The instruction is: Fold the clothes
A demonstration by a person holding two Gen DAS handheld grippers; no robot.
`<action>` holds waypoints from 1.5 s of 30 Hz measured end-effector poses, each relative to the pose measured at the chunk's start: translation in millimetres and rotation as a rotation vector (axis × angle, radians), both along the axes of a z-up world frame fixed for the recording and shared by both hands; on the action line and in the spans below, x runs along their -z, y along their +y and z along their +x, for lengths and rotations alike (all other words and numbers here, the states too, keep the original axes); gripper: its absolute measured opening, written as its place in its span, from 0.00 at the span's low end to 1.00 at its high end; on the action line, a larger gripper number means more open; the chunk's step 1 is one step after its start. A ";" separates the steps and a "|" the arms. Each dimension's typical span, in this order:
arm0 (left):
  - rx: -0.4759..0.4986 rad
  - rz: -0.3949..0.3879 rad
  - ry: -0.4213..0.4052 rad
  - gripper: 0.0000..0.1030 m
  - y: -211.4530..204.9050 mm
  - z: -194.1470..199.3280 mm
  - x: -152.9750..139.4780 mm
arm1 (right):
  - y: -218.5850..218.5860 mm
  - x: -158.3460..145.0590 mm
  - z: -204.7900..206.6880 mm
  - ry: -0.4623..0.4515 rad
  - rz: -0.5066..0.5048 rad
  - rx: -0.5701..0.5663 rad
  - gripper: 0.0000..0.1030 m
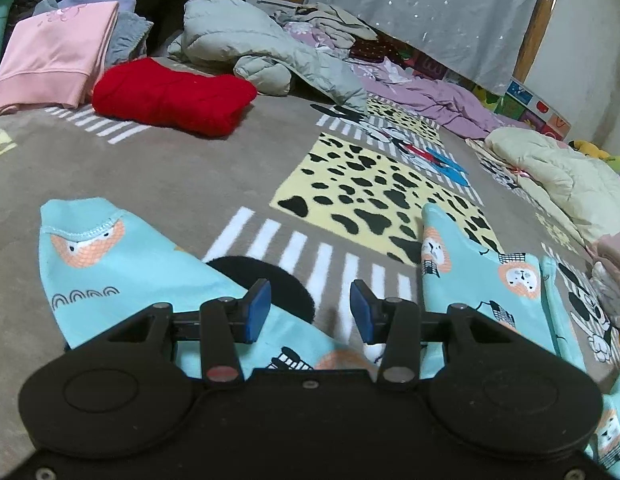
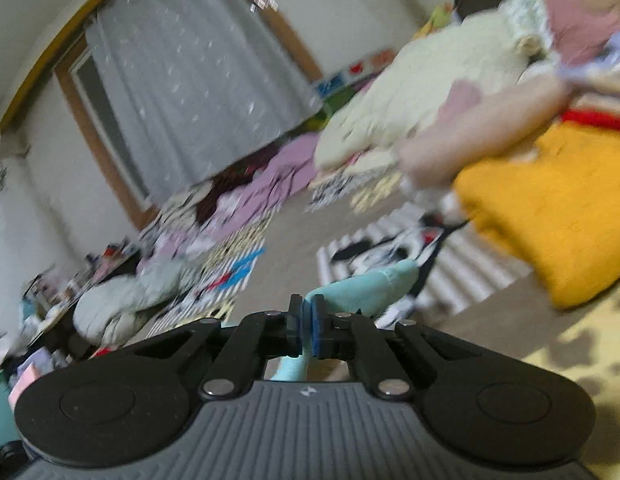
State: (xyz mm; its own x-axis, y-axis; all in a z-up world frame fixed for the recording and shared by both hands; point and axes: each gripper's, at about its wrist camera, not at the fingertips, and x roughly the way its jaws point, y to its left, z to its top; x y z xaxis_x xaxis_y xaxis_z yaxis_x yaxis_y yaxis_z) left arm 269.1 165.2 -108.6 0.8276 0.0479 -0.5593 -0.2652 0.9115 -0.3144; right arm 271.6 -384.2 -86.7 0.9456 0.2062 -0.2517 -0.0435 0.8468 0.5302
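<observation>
Left claw [image 1: 310,312]: I hold it spread, empty, above the turquoise garment [image 1: 110,272].
Right claw [image 2: 308,330]: pressed together, pinching the garment's turquoise cloth.
Garment: spread on the patterned rug [image 1: 158,176].

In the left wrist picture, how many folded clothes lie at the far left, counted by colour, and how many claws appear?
Pink folded top: 1
Red folded sweater: 1
Claw, the left claw: 1
Total: 3
</observation>
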 end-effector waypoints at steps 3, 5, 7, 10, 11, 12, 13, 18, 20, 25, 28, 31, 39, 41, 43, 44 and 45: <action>0.003 -0.008 0.000 0.41 0.5 0.4 -0.2 | -12.0 -5.5 -15.1 -0.029 -0.033 0.045 0.06; 0.006 -0.012 0.001 0.41 0.9 0.7 -0.4 | -17.4 -7.0 -24.5 -0.041 -0.049 0.064 0.06; 0.009 -0.017 0.001 0.41 1.3 0.9 -0.8 | -19.1 -6.9 -35.7 -0.043 -0.078 0.081 0.06; 0.011 -0.024 0.000 0.41 2.3 1.3 -1.5 | -22.1 -3.6 -55.7 -0.040 -0.112 0.115 0.06; 0.013 -0.025 0.000 0.41 2.5 1.4 -1.5 | -23.9 -1.6 -61.9 -0.035 -0.117 0.129 0.06; 0.015 -0.026 0.000 0.41 2.7 1.4 -1.7 | -26.9 0.5 -66.2 -0.025 -0.118 0.141 0.06; 0.017 -0.028 0.000 0.41 2.9 1.3 -1.9 | -29.8 2.5 -70.4 -0.016 -0.118 0.154 0.06; 0.020 -0.038 -0.005 0.41 4.0 1.2 -3.2 | -41.5 14.2 -88.8 0.063 -0.134 0.215 0.06; 0.019 -0.042 -0.008 0.41 5.0 0.8 -3.8 | -44.8 23.3 -90.5 0.153 -0.130 0.231 0.06; 0.013 -0.054 -0.015 0.41 7.8 -0.9 -5.9 | -86.3 50.1 -106.0 0.251 0.164 0.306 0.33; 0.013 -0.058 -0.016 0.41 7.9 -0.6 -6.0 | -103.4 59.7 -112.1 0.264 0.279 0.388 0.60; 0.015 -0.056 -0.014 0.41 6.9 0.0 -5.8 | -113.3 72.5 -103.9 0.242 0.357 0.381 0.59; 0.003 -0.063 -0.015 0.41 13.7 -0.3 -5.6 | -100.4 46.7 -88.9 0.060 0.151 0.258 0.09; 0.006 -0.064 -0.012 0.41 14.3 0.9 -5.0 | -84.5 27.7 -89.8 0.040 -0.092 0.255 0.09; 0.010 -0.066 -0.014 0.41 14.3 0.5 -6.2 | -77.8 35.2 -73.7 0.175 -0.253 0.262 0.11; 0.016 -0.066 -0.018 0.41 14.2 -0.4 -8.4 | -83.1 47.5 -67.2 0.261 -0.226 0.270 0.11; 0.022 -0.065 -0.024 0.41 13.9 -1.3 -10.8 | -88.4 57.7 -64.6 0.322 -0.188 0.283 0.12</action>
